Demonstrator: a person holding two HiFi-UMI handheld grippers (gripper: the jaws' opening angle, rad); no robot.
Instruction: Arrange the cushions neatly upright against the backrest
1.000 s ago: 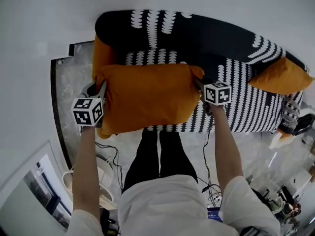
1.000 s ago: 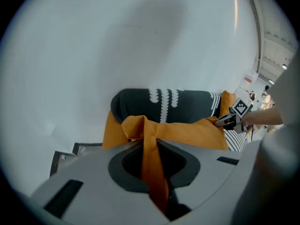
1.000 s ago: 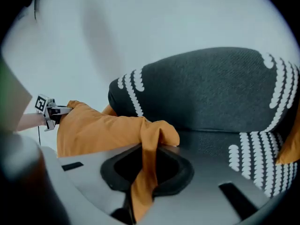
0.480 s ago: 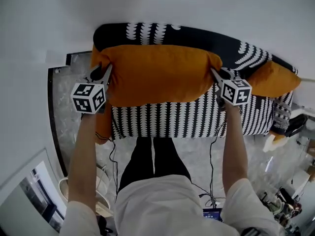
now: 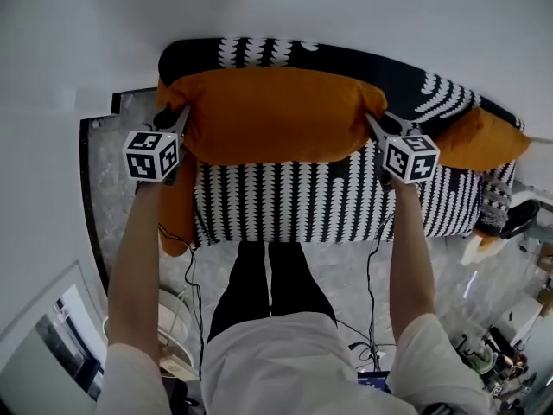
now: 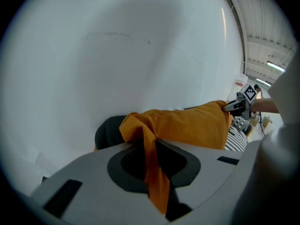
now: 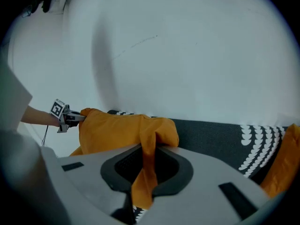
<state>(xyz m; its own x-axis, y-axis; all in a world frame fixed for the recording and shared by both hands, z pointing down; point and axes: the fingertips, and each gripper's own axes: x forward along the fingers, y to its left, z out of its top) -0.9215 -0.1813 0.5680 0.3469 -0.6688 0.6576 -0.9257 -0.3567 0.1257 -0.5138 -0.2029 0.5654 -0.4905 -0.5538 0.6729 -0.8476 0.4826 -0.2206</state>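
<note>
A large orange cushion (image 5: 276,115) is stretched between my two grippers, up against the black backrest (image 5: 406,72) of the black-and-white patterned sofa (image 5: 294,206). My left gripper (image 5: 177,121) is shut on the cushion's left corner (image 6: 152,172). At the opposite end my right gripper (image 5: 373,128) is shut on the right corner (image 7: 145,177). A second orange cushion (image 5: 486,138) leans at the sofa's right end. A third orange cushion (image 5: 179,206) hangs at the sofa's left end, partly hidden by my left arm.
A white wall (image 5: 363,7) rises just behind the backrest. Grey marble floor (image 5: 112,171) lies left of the sofa. Cables (image 5: 370,266) run over the floor in front of it. Clutter and a shoe (image 5: 518,219) sit at the right.
Both grippers carried the big cushion from over the seat up and back to the backrest. The cushion now lies stretched along the top of the sofa.
</note>
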